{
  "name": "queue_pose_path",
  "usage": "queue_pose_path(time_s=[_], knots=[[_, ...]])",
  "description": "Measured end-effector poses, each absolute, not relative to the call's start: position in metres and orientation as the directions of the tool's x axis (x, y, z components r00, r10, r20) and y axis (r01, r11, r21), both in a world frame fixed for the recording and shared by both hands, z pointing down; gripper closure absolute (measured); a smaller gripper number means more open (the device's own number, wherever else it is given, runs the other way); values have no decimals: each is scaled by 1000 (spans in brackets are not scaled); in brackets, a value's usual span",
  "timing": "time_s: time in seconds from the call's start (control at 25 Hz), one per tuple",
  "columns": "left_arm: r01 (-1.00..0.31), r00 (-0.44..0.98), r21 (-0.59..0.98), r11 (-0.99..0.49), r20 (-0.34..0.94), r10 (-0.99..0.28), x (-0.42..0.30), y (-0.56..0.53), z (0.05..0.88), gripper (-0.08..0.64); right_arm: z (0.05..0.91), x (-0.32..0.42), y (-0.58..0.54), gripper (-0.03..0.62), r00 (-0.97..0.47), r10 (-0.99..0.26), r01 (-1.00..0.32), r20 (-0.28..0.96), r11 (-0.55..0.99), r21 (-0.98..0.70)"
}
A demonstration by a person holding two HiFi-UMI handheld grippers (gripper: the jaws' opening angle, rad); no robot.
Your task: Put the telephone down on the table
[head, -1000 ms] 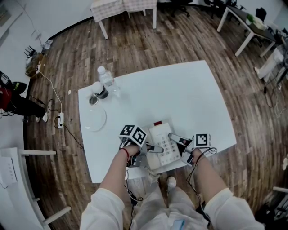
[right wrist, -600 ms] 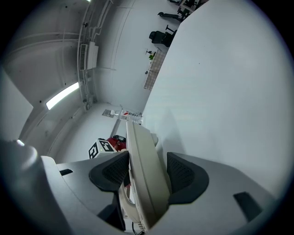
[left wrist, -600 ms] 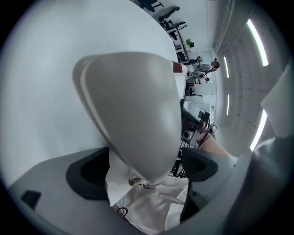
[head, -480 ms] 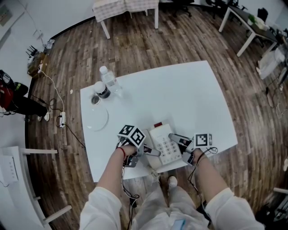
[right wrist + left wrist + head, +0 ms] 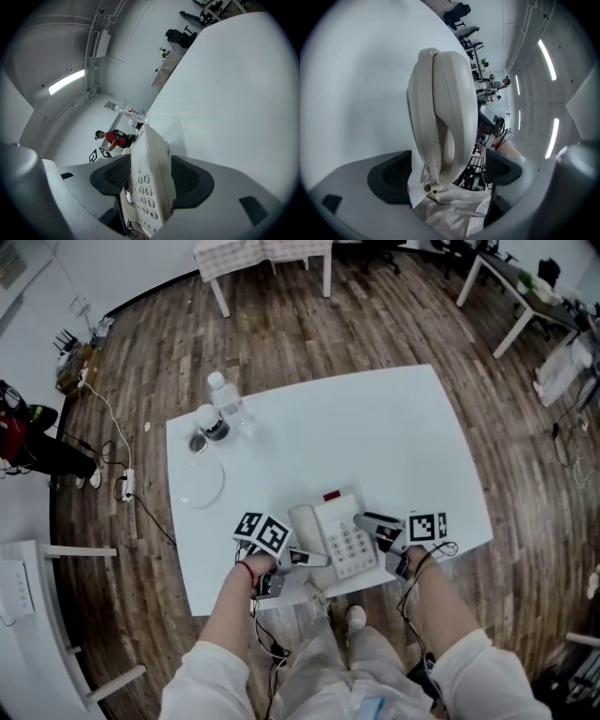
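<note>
1. the telephone [image 5: 343, 536] is at the near edge of the counter [image 5: 394, 437], just in front of me, keypad facing up. i cannot tell whether its underside is fully down on the surface.
2. my right hand-held gripper [image 5: 375, 527] is clamped on the telephone's right side. in the right gripper view one dark pad presses the keypad face and the other presses the back.
3. my left hand-held gripper [image 5: 305, 559] has its jaws apart. the lower end of the handset [image 5: 307, 529] stands between them, with a gap showing beside it, so the pads are not closed on it. the handset lies along the left side of the telephone.
4. edges: the counter's near edge runs right under both hand-held grippers, and my wrists hang out past it. the right near corner is near the right hand-held gripper.
5. room: bare white surface runs from the telephone to the far edge and across to the right edge.
6. the far left corner is taken by a small group, well apart from the telephone: one clear plastic bottle [image 5: 225, 401], one dark container with a pale top [image 5: 208, 424], one small round ring-like item [image 5: 195, 443] and one clear round dish [image 5: 199, 486].
7. count on the task side: one telephone, one handset, two hand-held grippers, each with one marker cube.
8. wooden floor [image 5: 281, 324] surrounds the counter on every side. one more table [image 5: 262, 254] stands beyond the far edge, and a person in red [image 5: 11, 437] is off to the left, well apart.
</note>
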State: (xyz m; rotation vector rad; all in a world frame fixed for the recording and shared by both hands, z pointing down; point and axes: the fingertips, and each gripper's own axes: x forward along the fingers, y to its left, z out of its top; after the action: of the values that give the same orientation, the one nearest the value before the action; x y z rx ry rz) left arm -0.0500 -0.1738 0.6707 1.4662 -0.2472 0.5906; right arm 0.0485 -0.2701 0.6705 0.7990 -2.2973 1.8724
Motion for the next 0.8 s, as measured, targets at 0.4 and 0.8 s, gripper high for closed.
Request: queue_pose_path(time_s=[0.4,0.8], knots=[[-498,856,867,-19,495,151,-50,-176,662,64,662,47,-266,308,-867,-284,-475,409,225,-851],[-517,856,852,-83,516,-38,-51,-185,650,64,650,46,-255,308,-858,-246,-509,452,283,-813]])
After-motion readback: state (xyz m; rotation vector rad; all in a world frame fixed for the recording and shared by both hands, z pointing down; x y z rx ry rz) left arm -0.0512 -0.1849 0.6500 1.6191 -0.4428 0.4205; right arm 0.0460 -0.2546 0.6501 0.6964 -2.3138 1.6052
